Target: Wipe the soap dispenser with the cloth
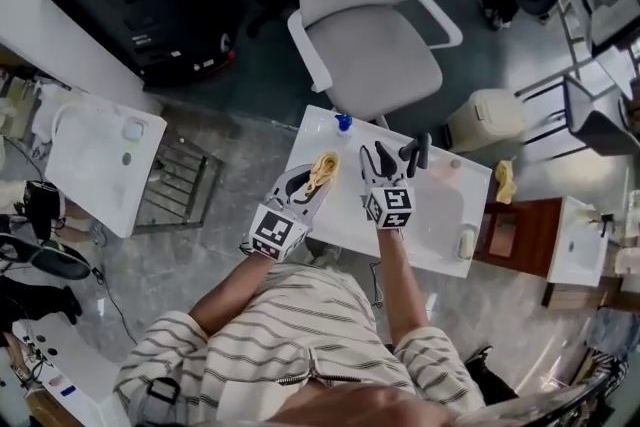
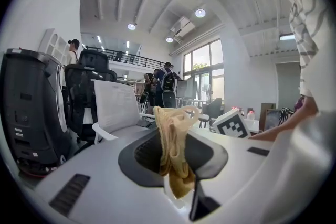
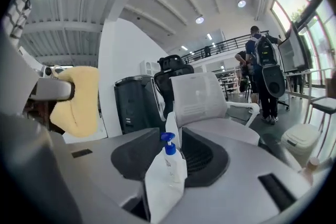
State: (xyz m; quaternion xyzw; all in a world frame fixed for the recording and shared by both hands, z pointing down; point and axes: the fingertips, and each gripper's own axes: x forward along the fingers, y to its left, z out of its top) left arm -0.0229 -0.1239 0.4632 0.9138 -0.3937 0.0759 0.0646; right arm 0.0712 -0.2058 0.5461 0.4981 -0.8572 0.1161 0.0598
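My left tongs (image 1: 316, 181) pinch the yellow cloth (image 2: 173, 149); my right tongs (image 1: 398, 155) stand partly open and empty, soap dispenser (image 1: 343, 122) at eleven o'clock.

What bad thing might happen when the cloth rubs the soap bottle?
1. The soap dispenser stands near the white counter's far edge, and the right gripper is open, not holding it. A push from the cloth might tip it over or off.
2. The left gripper only pinches the cloth in a bunch; hard rubbing might pull it loose.
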